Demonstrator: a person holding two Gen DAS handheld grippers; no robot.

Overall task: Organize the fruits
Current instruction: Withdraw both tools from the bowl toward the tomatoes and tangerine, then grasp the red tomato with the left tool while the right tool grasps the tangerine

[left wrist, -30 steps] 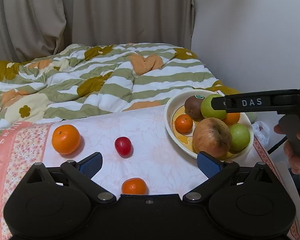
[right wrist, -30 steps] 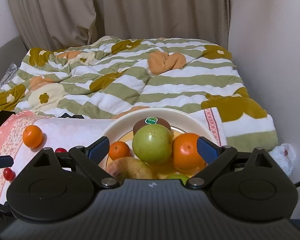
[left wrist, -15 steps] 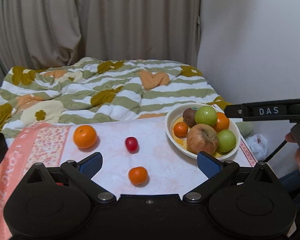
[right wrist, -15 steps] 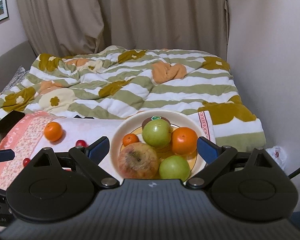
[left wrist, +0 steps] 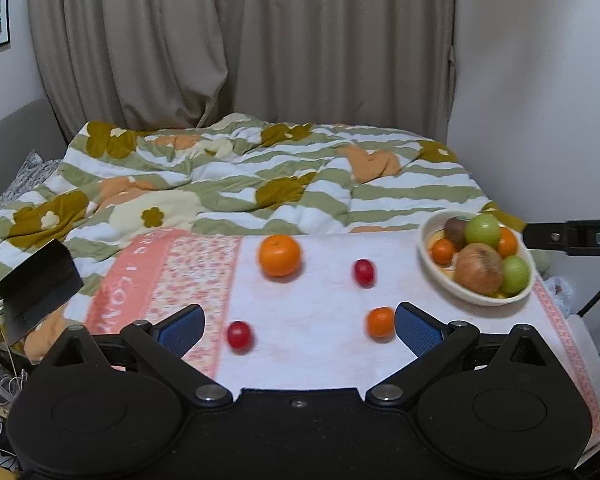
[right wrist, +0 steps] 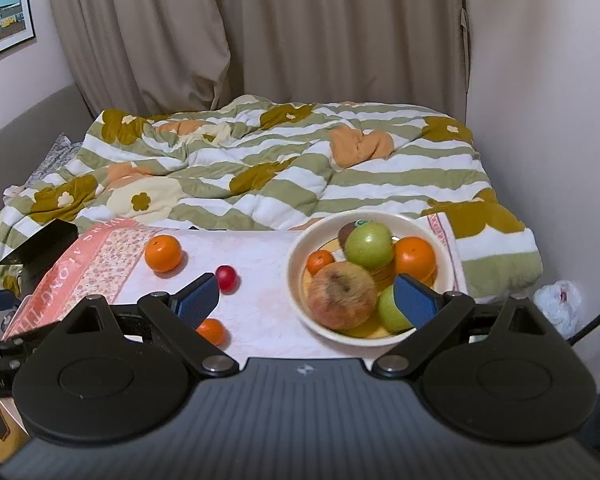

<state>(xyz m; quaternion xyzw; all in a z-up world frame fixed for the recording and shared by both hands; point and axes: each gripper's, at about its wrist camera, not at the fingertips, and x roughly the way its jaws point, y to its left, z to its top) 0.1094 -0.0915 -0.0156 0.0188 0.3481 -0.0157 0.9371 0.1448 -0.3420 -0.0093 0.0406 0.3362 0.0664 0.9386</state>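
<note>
Four fruits are loose on the desk right now: the big orange [left wrist: 280, 255] at the far side, a red plum-looking one [left wrist: 364, 272] just right of it, the small tangerine [left wrist: 381, 322] nearer you, and a second red fruit [left wrist: 239, 334] near-left, sitting right where the white cloth [left wrist: 312, 352] meets its pink floral border. Everything else is already piled in the bowl [left wrist: 432, 276] at the far right of the desk: apples, a kiwi, a couple of oranges.

So I'd say you're between picks, lining up for the next one. Your left gripper [left wrist: 298, 326] has its fingers spread wide and nothing in them, hanging above the near edge of the desk. Your right gripper [right wrist: 306, 294] is the same story, fingers released and empty, hovering in front of the bowl.

Next move, probably: drop the left one onto the tangerine, since it's just beside the right finger [left wrist: 418, 330] already. Shift a bit right to centre it, come down, close gently. It's round, so it may roll if you nudge it off-centre. The bowl's pretty full too, so place it in a gap, not on top.
</note>
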